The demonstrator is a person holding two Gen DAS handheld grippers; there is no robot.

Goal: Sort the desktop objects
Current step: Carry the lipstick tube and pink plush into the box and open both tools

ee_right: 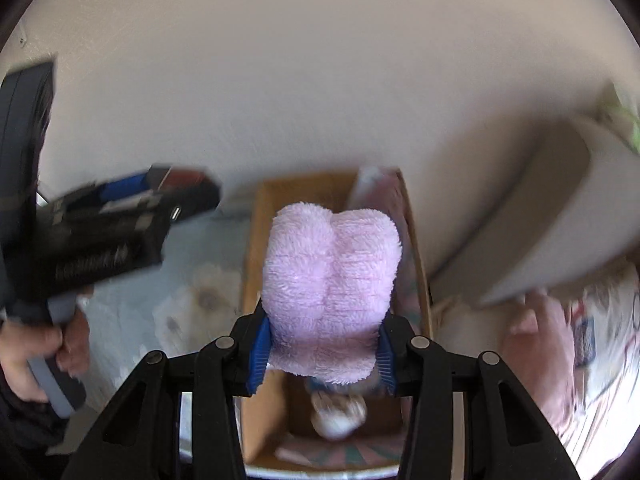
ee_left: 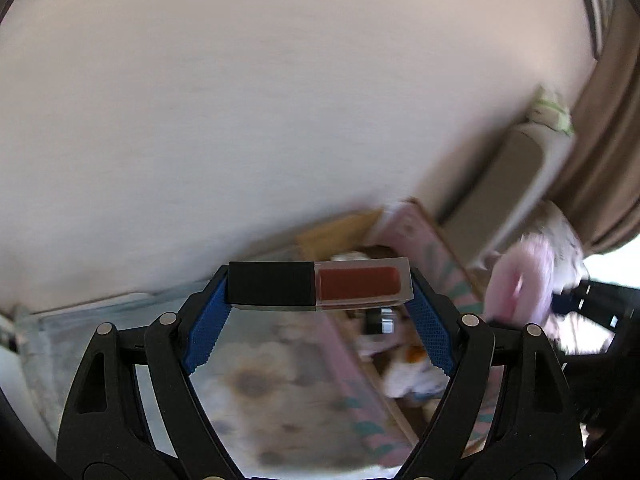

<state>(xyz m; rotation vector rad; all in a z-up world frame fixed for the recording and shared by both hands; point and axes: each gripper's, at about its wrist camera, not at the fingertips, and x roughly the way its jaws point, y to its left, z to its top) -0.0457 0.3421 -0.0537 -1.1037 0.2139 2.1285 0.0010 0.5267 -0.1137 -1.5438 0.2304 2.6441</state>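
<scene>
Plush (ee_right: 332, 296) hangs above the box (ee_right: 420, 280), lip gloss (ee_left: 320, 286) to its left.

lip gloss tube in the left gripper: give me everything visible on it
The lip gloss tube is a squared stick in two parts: a matte black cap and a clear body holding dark red-brown gloss. It lies crosswise, held off the table, clamped end to end by the left gripper, one blue ribbed pad on the cap end, the other on the clear end. Nothing else touches it. In the right wrist view it is blurred.

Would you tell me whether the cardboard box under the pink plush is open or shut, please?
Open. In the right wrist view the cardboard box has no lid over it, and a small white item shows inside, below the pink plush.
</scene>
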